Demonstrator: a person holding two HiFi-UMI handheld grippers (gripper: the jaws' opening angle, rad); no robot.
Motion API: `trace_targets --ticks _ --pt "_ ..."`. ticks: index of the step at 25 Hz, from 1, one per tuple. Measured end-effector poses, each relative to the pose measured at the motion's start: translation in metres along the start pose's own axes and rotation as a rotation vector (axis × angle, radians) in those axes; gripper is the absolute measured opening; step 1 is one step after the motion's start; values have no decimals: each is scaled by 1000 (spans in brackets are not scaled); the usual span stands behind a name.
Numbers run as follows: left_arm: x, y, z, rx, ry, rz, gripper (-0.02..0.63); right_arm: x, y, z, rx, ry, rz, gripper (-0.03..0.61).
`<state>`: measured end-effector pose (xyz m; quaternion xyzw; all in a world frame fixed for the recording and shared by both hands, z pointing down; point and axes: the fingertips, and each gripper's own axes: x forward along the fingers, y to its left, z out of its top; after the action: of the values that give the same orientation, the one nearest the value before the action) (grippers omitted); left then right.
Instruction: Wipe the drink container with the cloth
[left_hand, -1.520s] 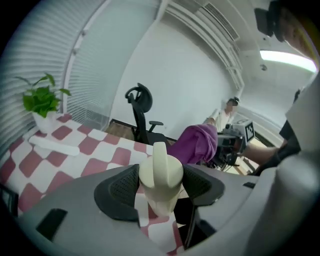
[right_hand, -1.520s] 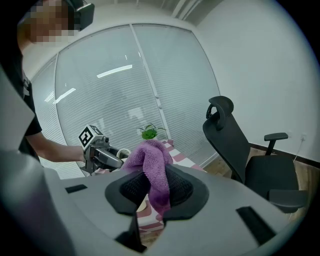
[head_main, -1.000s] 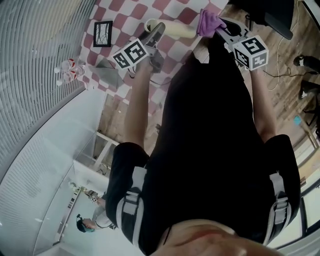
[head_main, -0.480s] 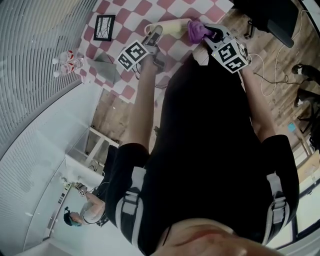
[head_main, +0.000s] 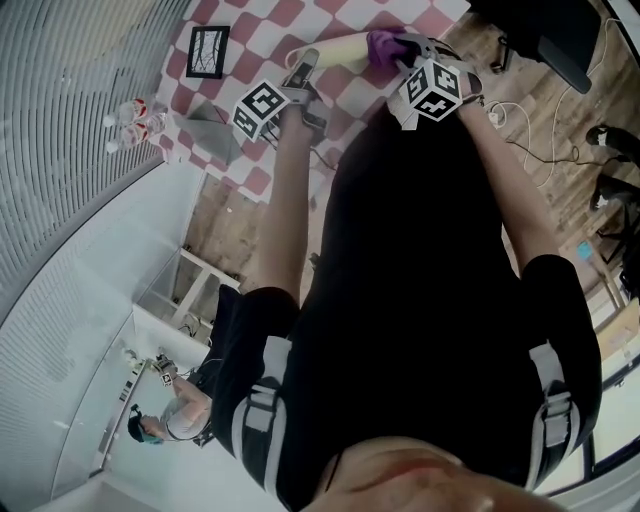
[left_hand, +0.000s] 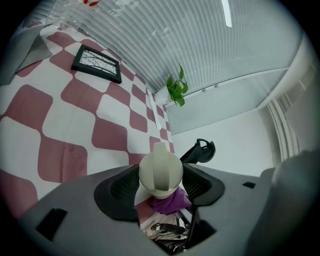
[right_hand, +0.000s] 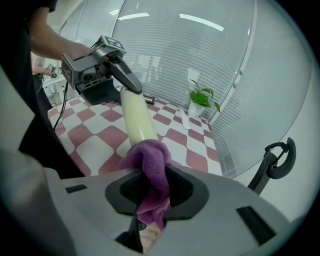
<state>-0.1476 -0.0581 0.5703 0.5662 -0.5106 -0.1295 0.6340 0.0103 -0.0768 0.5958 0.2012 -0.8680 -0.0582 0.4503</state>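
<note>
The left gripper (left_hand: 160, 186) is clamped on one end of the cream drink container (left_hand: 160, 167). The container sits squarely between its jaws and points straight out ahead of them, its long axis running above the checkered table (left_hand: 60, 125) toward the right gripper (right_hand: 152, 189). That gripper's jaws are clenched on the purple cloth (right_hand: 149, 157), whose bunched front presses against the container's other end just beyond its fingertips.
</note>
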Motion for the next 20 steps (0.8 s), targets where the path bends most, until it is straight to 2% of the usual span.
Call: trace_targets --ticks 9,15,20 --pt "-2 6 -3 -105 0 13 291 14 3 -1 -24 39 -10 100" --pt "-3 4 -5 -101 1 19 291 12 8 9 -82 23 -6 100" --pt "-3 6 -6 -126 -4 22 291 10 18 34 -101 -32 16 100"
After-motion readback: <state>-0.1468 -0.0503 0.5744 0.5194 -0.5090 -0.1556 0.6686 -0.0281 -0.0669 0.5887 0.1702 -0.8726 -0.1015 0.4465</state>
